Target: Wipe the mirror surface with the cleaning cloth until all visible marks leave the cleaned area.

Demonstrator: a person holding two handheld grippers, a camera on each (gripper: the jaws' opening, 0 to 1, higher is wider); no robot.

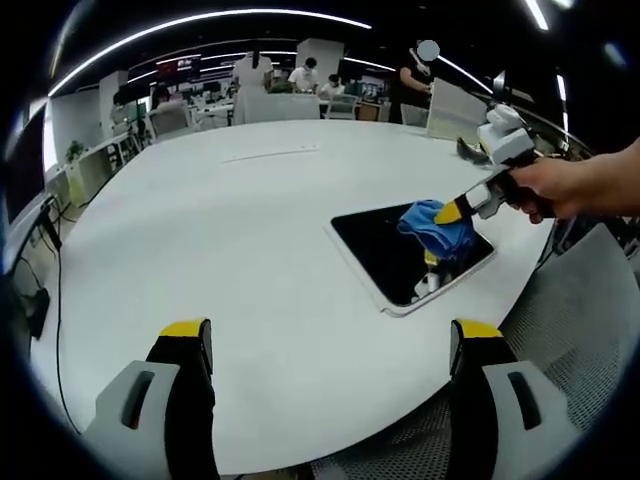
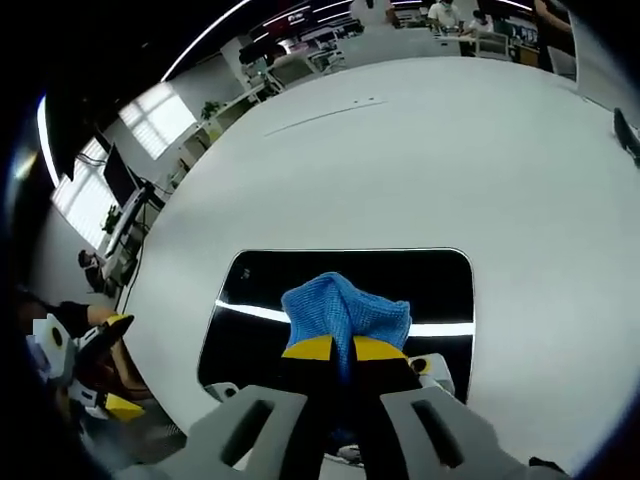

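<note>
A rectangular mirror [image 1: 375, 245] with a thin white frame lies flat on the white table, near its edge. Its glass looks dark and reflects a ceiling light strip. A crumpled blue cleaning cloth [image 1: 438, 228] rests on the glass, with my right gripper [image 1: 462, 208] shut on it and a hand behind. In the right gripper view the yellow-tipped jaws of my right gripper [image 2: 343, 350] pinch the cloth [image 2: 345, 305] against the mirror [image 2: 260, 285]. My left gripper [image 1: 330, 340] hovers open over bare table, short of the mirror. It appears as the left gripper [image 2: 85, 365] at the table edge.
The large round white table [image 1: 230, 210] stretches far back. A grey mesh chair [image 1: 585, 310] stands below the mirror side. A small dark object [image 1: 470, 150] lies at the table's far right. Desks, chairs and seated people fill the background; cables [image 1: 40, 290] hang at the left.
</note>
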